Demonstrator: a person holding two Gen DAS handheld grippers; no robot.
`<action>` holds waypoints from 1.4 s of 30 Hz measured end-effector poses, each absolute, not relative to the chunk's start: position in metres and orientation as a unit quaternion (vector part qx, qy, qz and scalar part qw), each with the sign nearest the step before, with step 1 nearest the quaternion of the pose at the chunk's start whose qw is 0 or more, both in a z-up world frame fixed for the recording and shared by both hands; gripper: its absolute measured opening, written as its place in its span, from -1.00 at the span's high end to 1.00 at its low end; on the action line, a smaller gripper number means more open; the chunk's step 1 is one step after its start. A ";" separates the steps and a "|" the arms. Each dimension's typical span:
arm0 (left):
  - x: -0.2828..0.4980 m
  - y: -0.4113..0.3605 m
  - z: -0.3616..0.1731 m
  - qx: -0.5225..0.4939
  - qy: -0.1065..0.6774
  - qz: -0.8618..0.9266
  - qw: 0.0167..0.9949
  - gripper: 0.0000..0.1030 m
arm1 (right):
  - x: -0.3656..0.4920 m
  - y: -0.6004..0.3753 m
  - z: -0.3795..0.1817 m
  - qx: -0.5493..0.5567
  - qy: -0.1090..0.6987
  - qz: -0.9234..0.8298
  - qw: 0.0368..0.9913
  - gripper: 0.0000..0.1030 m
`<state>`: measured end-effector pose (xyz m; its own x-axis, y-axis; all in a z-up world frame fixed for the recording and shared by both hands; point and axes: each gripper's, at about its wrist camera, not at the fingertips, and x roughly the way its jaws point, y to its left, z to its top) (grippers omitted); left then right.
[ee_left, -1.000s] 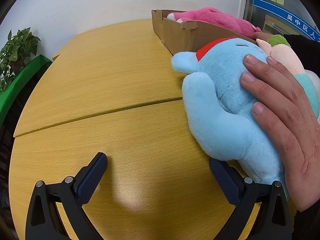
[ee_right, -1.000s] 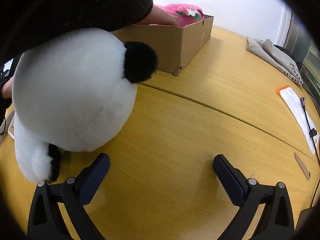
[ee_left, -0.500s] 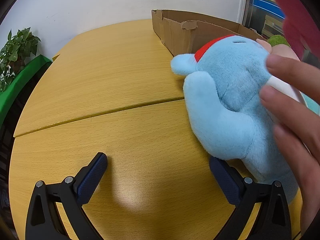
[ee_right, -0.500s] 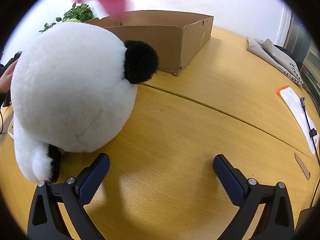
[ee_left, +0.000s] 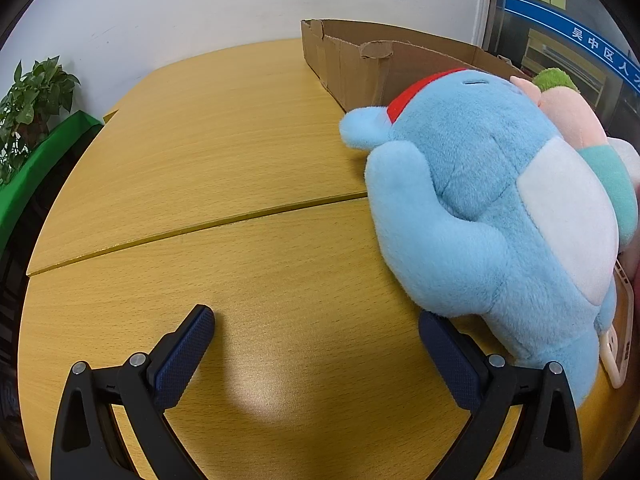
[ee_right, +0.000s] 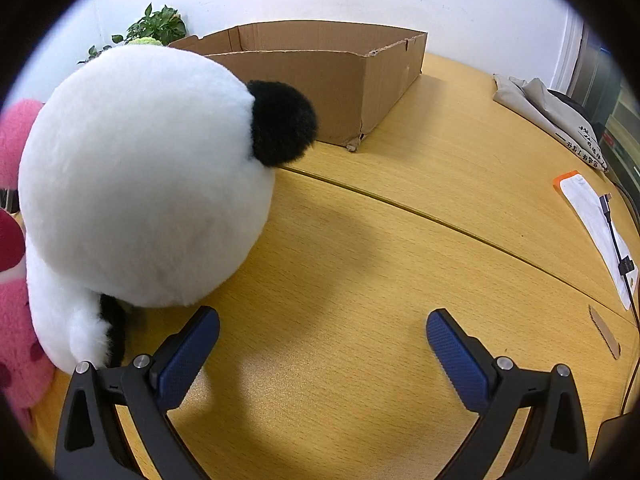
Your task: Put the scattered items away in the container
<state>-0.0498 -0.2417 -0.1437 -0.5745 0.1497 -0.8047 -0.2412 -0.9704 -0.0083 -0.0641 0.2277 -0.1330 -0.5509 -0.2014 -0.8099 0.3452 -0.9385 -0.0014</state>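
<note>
Big wooden table (ee_right: 400, 264), cardboard box (ee_right: 320, 80) sitting at the far end. The panda plush (ee_right: 140, 176) is right beside the right gripper (ee_right: 322, 344), the blue plush (ee_left: 492, 208) next to the left gripper (ee_left: 316, 344). Both grippers are spread wide, holding nothing. I'd pinch a limb or narrow bit, since the round bodies probably squish and slip.

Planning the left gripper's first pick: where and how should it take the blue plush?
Grip the blue plush across its raised arm, the narrowest soft part facing the open left gripper. Come in from the bare table on its left, since other toys press against its far side. The torso looks wider than the gap between the fingers, so avoid a body grab.
</note>
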 end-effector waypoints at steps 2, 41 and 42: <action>-0.050 -0.242 -0.144 -0.448 0.051 0.886 0.110 -1.00 | -0.064 0.228 -0.133 0.448 0.080 -0.877 0.156 -1.00; -0.050 -0.242 -0.144 -0.448 0.051 0.886 0.109 -1.00 | -0.065 0.230 -0.133 0.449 0.072 -0.880 0.139 -1.00; -0.050 -0.242 -0.144 -0.448 0.051 0.886 0.109 -1.00 | -0.065 0.230 -0.133 0.449 0.072 -0.880 0.139 -1.00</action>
